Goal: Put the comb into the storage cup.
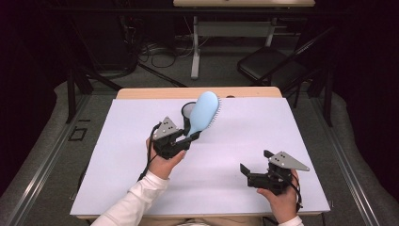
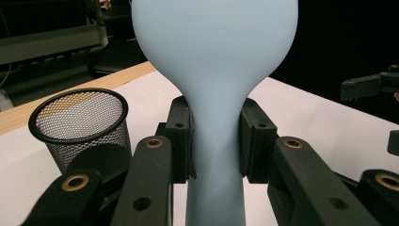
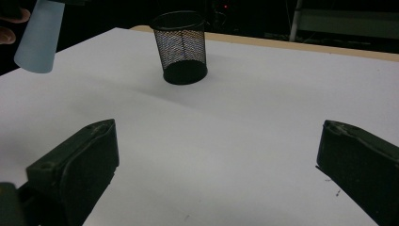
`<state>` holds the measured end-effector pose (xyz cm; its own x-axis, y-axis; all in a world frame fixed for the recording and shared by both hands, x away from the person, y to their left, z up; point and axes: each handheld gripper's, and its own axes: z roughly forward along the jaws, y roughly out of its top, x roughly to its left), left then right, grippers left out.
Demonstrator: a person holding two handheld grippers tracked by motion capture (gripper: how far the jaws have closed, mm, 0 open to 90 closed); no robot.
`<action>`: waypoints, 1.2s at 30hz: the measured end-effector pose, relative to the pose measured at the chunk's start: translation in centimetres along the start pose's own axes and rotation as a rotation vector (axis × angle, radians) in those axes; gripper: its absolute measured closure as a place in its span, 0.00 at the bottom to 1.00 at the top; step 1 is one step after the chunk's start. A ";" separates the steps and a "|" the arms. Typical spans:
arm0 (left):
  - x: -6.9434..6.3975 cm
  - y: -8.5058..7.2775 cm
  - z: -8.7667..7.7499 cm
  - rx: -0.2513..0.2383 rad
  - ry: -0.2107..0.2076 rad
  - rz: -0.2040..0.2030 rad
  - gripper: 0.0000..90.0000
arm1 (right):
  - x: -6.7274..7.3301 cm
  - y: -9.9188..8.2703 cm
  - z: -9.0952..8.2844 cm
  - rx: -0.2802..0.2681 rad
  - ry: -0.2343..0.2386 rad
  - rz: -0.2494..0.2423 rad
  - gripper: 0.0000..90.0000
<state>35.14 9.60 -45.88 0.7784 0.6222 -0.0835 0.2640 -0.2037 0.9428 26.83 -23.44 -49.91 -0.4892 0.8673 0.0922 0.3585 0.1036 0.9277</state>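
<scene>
Two grippers: your left gripper clamps the light-blue hairbrush by its handle, raised near the table's far edge beside the mesh cup; your right gripper stands wide open, empty, near the front right corner.

Your only obstacle on the white table is the mesh cup — it stands upright near the far edge. Everywhere else lies open — front, middle and right.
</scene>
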 end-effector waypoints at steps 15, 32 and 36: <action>0.2 0.1 -0.3 -0.012 0.000 -0.012 0.77 | 0.4 3.2 2.6 0.142 0.047 -0.006 0.00; 0.6 0.3 -0.7 -0.027 0.002 -0.021 0.77 | 0.7 5.8 4.6 0.176 0.110 0.022 0.00; 0.6 0.3 -0.7 -0.031 0.003 -0.019 0.77 | 0.6 6.3 4.9 0.188 0.125 0.040 0.00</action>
<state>35.28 10.46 -45.44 0.7713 0.6284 -0.1007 0.2609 -0.1678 0.9507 32.68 -19.88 -45.74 -0.5621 0.8068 0.1821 0.5157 0.1697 0.8398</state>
